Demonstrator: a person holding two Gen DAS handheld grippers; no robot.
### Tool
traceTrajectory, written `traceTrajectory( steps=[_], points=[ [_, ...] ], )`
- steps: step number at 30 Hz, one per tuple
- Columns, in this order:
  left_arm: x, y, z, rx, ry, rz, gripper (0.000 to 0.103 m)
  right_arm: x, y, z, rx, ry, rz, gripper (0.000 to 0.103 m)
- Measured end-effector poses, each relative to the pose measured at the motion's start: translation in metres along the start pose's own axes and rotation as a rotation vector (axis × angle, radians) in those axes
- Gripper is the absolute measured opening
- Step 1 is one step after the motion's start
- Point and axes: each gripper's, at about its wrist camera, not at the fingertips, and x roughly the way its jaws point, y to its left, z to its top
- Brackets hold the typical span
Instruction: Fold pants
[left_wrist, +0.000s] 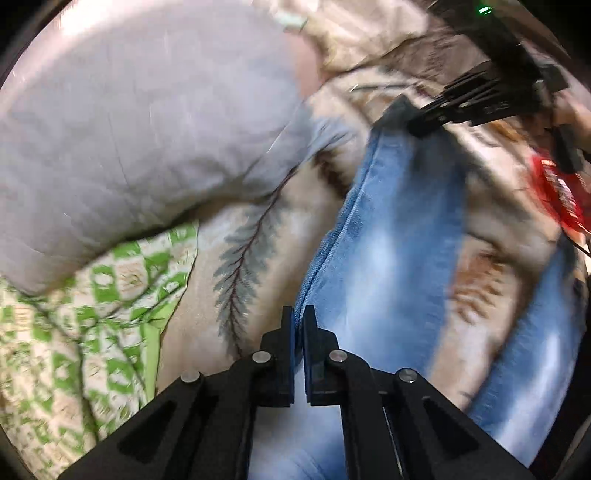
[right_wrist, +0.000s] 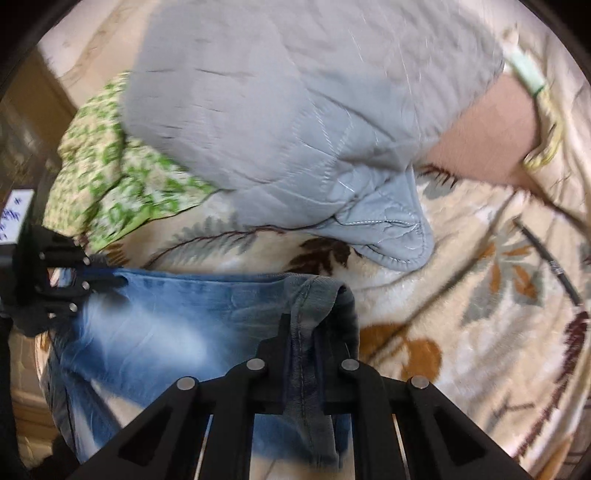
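Right wrist view showed the right gripper (right_wrist: 301, 328) clamped on the jeans (right_wrist: 177, 325) hem at lower centre; left gripper (left_wrist: 298, 325) pinched a thin edge, likely to slip if tugged.

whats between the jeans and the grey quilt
Only the leaf-print blanket lies between the jeans and the grey quilt, clearest in the right wrist view.

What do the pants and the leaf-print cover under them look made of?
Pants: faded blue denim, judging by whitened patches and a stitched seam. Leaf-print cover: probably plush fleece; its surface looks fuzzy and matte, though motion blur leaves that open.
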Motion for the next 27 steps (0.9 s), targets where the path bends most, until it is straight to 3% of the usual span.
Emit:
traceTrajectory(
  steps=[6,11,14,17,20,27],
  points=[
    [-0.086,-0.087,-0.043,0.058,-0.130,0.072,0.003,-0.088,0.033,-0.076,-0.075,-0.133,-0.020,0.010],
    [-0.125,-0.173,-0.098,0.093,-0.182,0.081,0.003,-0.136,0.066,-0.174,-0.113,-0.197,-0.052,0.010],
    [-0.128,-0.211,-0.127,0.053,-0.198,0.069,0.003,-0.142,0.078,-0.225,-0.099,-0.189,-0.055,0.010],
    [-0.116,-0.232,-0.158,-0.032,-0.227,0.000,0.003,-0.144,0.087,-0.273,-0.081,-0.166,-0.038,0.010],
    [-0.091,-0.242,-0.180,-0.087,-0.198,-0.048,0.003,-0.142,0.088,-0.304,-0.064,-0.125,-0.019,0.010],
    [-0.044,-0.256,-0.200,-0.127,-0.117,-0.109,0.003,-0.107,0.090,-0.333,-0.009,0.046,-0.009,0.010]
  ],
)
